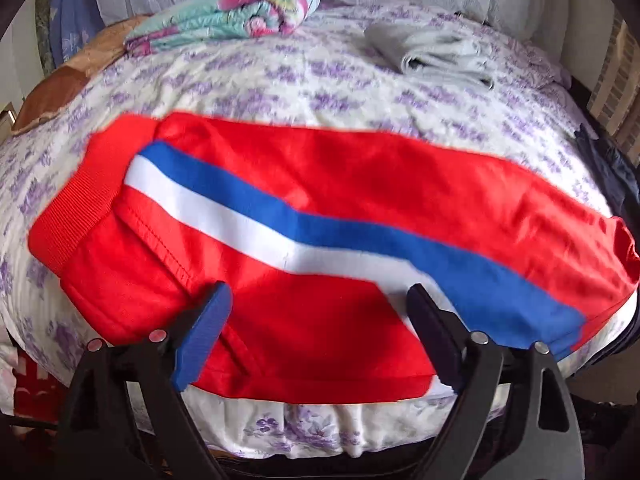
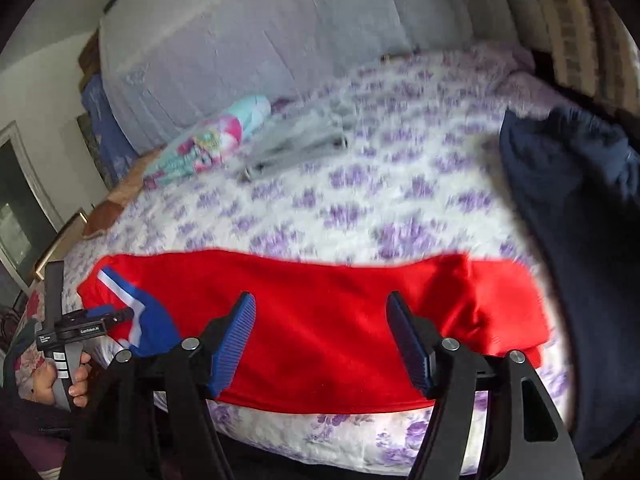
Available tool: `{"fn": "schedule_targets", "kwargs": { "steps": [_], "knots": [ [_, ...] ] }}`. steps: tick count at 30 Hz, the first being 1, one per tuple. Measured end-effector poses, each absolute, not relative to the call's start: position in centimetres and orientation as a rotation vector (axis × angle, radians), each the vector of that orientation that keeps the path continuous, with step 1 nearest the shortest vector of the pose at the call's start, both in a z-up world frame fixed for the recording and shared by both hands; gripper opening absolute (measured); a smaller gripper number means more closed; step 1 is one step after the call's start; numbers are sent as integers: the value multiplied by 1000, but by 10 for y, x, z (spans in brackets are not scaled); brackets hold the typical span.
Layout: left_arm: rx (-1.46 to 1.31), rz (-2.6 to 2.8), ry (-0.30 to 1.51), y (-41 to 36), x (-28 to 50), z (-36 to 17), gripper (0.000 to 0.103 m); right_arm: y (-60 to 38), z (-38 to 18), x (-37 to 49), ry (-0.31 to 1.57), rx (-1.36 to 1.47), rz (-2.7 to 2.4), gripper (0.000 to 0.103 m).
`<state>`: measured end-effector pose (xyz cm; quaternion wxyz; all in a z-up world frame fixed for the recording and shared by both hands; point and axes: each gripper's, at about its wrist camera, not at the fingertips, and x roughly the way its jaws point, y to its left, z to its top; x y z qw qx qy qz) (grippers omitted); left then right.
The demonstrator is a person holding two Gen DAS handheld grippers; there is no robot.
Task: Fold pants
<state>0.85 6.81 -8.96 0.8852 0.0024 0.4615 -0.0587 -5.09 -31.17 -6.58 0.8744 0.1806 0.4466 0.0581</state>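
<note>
Red pants (image 1: 320, 184) with a blue and white side stripe lie folded lengthwise along the near edge of the bed (image 1: 280, 80). The ribbed waistband is at the left in the left wrist view. My left gripper (image 1: 320, 312) is open, its blue pads spread over the red cloth and the stripe, gripping nothing. In the right wrist view the pants (image 2: 320, 300) stretch across the bed's front edge. My right gripper (image 2: 322, 336) is open above their plain red part. The left gripper (image 2: 116, 316), held by a hand (image 2: 60, 384), shows at the striped end.
A folded grey garment (image 1: 436, 54) and a bright floral blanket (image 1: 240, 12) lie farther back on the purple-flowered sheet. A dark navy cloth (image 2: 580, 208) is heaped at the bed's right side. A pale padded headboard (image 2: 260, 40) stands behind.
</note>
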Motion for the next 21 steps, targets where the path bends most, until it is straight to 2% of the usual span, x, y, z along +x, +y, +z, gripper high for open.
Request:
{"fn": "schedule_targets", "kwargs": {
  "steps": [1, 2, 6, 8, 10, 11, 13, 16, 18, 21],
  "knots": [
    [44, -117, 932, 67, 0, -90, 83, -314, -85, -48, 1001, 417, 132, 66],
    [75, -110, 928, 65, -8, -91, 83, -315, -81, -57, 928, 399, 139, 64],
    [68, -132, 945, 75, -24, -86, 82, -302, -46, -46, 926, 404, 296, 66],
    [65, -172, 934, 70, -22, -73, 82, -284, -19, -19, 901, 385, 398, 69],
    [84, -212, 887, 57, -16, -59, 83, -265, -2, 19, 910, 386, 509, 79],
    [95, -222, 874, 48, -11, -54, 83, -255, 2, 41, 927, 393, 547, 79],
    [93, -247, 869, 30, 3, -53, 84, -232, -3, 88, 1005, 424, 649, 79],
    [114, -237, 933, 9, 26, -72, 84, -196, -37, 148, 1227, 477, 754, 79],
    [125, -221, 1000, 8, 34, -90, 85, -182, -56, 167, 1329, 464, 733, 79],
    [107, -228, 1009, 18, 31, -93, 87, -167, -72, 175, 1443, 478, 828, 79]
  ]
}}
